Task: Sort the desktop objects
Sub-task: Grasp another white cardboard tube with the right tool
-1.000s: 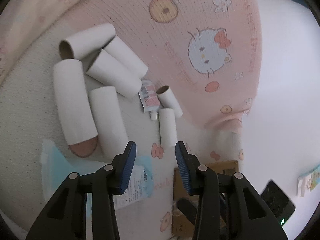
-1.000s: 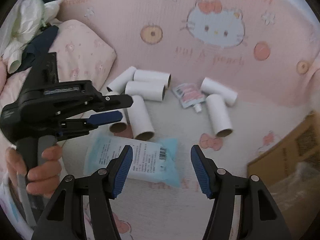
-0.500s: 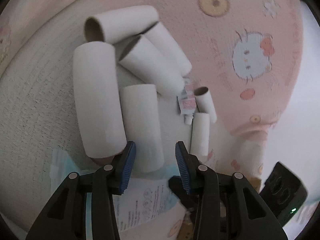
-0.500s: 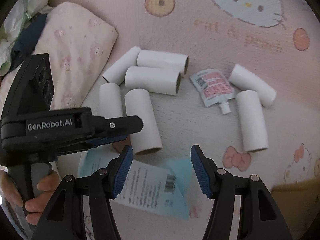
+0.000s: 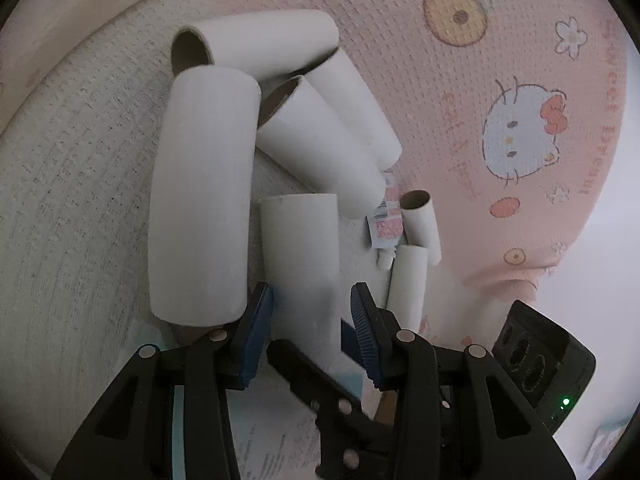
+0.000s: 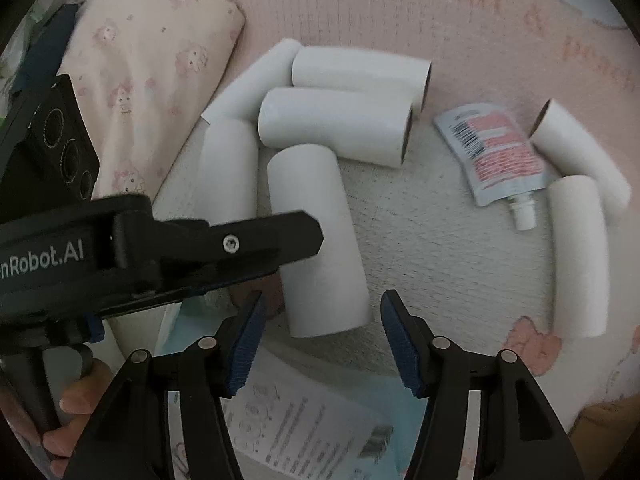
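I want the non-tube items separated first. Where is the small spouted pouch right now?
In the right wrist view the pouch lies flat at right, between the tube cluster and two separate tubes.

"nRobot.AI" on left tongs, "Sweet Dream" on blanket

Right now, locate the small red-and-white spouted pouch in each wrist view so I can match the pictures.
Left wrist view: the spouted pouch sits right of centre, mostly hidden behind a cardboard tube, cap pointing down.
Right wrist view: the pouch lies fully visible at upper right, cap toward lower right.
Shared landmark: the two smaller tubes beside the pouch.
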The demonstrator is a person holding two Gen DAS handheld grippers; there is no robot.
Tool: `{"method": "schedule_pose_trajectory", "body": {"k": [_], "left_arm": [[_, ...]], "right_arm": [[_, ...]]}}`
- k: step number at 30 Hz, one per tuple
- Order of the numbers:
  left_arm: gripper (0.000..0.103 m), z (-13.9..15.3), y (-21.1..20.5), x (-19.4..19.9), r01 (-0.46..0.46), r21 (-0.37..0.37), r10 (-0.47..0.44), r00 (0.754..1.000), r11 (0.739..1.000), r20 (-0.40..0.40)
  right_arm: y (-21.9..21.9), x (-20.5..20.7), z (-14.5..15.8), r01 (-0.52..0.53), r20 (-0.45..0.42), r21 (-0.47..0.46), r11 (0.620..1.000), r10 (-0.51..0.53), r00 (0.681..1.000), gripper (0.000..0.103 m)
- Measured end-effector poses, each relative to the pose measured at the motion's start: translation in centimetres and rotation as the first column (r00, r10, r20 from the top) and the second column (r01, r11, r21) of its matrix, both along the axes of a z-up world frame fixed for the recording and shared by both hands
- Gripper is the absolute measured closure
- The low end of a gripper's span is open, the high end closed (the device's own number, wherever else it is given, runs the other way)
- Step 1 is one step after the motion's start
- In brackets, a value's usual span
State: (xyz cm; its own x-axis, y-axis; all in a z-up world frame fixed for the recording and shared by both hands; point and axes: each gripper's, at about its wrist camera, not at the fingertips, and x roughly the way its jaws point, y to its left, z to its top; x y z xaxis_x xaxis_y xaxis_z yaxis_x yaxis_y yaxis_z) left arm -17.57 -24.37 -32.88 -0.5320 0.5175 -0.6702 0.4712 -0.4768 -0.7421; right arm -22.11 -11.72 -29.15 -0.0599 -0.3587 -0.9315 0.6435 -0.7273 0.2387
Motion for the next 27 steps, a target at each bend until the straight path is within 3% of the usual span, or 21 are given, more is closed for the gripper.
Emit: {"method": "schedule_pose_trajectory", "body": {"k": [4,10,22,27], "left_arm": [[0.058,0.1,0.4,-0.3,0.017,-0.028,-0.017,1.000,0.999,-0.004],[0.058,0.5,0.7,-0.5,0.029,-0.047,-0.030,0.999,0.998,-0.036],[0.058,3.8,1.4,1.1,0.075,0.000,-0.074,0.975,0.997,-0.208],[0.058,5.7,3.1,3.0,0.148,-0.089,-0.165,0.957,0.985,-0.237]], "right_arm": [[0.0,-0.3,-0.4,0.005,0.011,-0.001,1.000,-0.005,1.000,0.060],[-0.2,0.7,0.4,-0.039,-0.054,0.022,0.999,0.040,0.998,0.062],[0.8,2.7,6.0,-0.079,-0.253,0.094,0.992,0.100,0.962,0.062],[3.2,3.8,7.6,0.002,-0.259,0.037,0.999,0.008,0.966,0.062]]}}
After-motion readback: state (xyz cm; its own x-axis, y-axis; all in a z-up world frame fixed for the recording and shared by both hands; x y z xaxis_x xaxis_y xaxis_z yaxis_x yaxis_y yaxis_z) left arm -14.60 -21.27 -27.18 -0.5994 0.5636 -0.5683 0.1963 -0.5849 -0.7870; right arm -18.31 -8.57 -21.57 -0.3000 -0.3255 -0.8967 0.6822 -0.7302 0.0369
